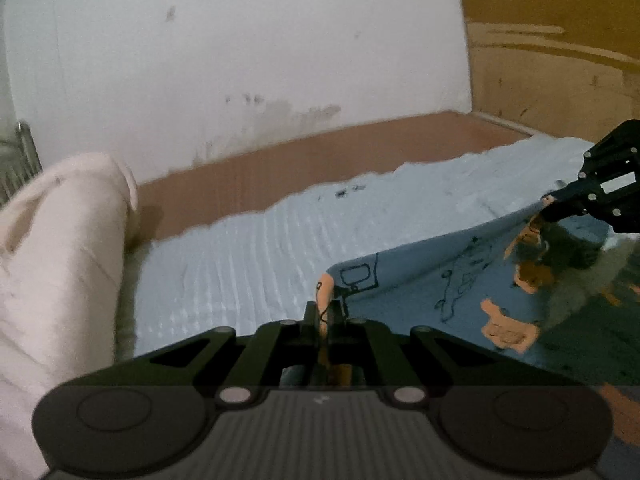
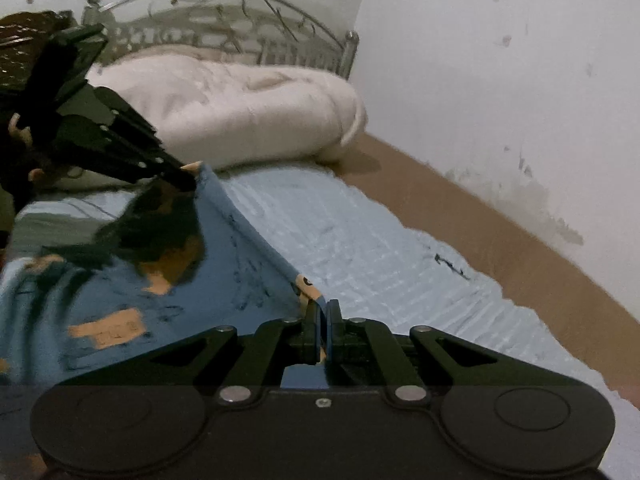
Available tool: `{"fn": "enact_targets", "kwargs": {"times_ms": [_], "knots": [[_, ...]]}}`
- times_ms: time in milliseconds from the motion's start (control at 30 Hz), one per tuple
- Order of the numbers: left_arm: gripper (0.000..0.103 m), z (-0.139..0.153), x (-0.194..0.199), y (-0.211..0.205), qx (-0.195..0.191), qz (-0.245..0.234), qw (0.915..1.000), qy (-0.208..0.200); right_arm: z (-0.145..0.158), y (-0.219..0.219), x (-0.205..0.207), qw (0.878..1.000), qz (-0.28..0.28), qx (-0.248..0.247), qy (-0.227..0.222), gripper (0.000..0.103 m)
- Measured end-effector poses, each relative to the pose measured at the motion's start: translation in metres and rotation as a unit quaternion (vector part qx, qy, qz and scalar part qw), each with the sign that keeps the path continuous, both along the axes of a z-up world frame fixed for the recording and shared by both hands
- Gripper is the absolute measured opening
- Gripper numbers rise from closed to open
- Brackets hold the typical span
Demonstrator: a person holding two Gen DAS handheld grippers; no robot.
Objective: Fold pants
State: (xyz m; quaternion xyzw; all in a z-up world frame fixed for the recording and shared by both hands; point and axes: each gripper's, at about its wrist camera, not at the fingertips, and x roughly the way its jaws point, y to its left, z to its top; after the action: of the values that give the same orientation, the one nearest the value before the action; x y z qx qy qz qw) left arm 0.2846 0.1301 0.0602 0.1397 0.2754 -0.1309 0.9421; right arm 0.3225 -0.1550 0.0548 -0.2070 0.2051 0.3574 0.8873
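Observation:
The pants (image 1: 420,276) are blue cloth with orange patches and black line drawings, lifted off the bed by one edge. My left gripper (image 1: 324,312) is shut on a corner of that edge, cloth pinched between its black fingers. In the left wrist view my right gripper (image 1: 554,206) holds the same edge at the far right. From the right wrist, my right gripper (image 2: 323,312) is shut on the pants (image 2: 160,280), and my left gripper (image 2: 188,180) grips the far corner. The edge runs taut between both grippers; the rest hangs down.
A pale blue ribbed sheet (image 1: 248,248) covers the bed, with a brown strip (image 2: 500,248) along the stained white wall (image 1: 240,60). A folded cream quilt (image 2: 240,108) lies by the metal headboard (image 2: 224,24). A wooden panel (image 1: 552,40) stands at the bed's far end.

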Motion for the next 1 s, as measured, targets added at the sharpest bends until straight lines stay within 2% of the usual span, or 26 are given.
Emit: {"fn": "enact_targets", "kwargs": {"times_ms": [100,233,467,700,867,1000], "knots": [[0.003,0.011,-0.036,-0.008,0.019,-0.018,0.9992,-0.031,0.010,-0.008,-0.042,1.000,0.005,0.003,-0.021,0.001],[0.003,0.018,-0.083,-0.020,0.032,-0.028,0.9978,-0.052,0.018,-0.016,-0.089,0.999,0.002,0.017,-0.032,0.001],[0.003,-0.001,-0.152,-0.037,0.063,-0.046,0.9940,-0.076,0.011,-0.028,-0.152,0.999,-0.002,0.029,-0.044,0.001],[0.003,-0.041,-0.182,-0.052,0.090,-0.051,0.9928,-0.061,-0.021,-0.025,-0.203,0.999,-0.012,0.016,-0.041,0.001],[0.003,-0.066,-0.190,-0.056,0.113,-0.045,0.9908,-0.059,-0.047,-0.019,-0.222,0.999,-0.013,0.000,-0.038,0.001],[0.003,-0.074,-0.192,-0.059,0.138,-0.051,0.9869,-0.068,-0.059,-0.015,-0.229,0.999,-0.014,-0.008,-0.035,0.001]]}}
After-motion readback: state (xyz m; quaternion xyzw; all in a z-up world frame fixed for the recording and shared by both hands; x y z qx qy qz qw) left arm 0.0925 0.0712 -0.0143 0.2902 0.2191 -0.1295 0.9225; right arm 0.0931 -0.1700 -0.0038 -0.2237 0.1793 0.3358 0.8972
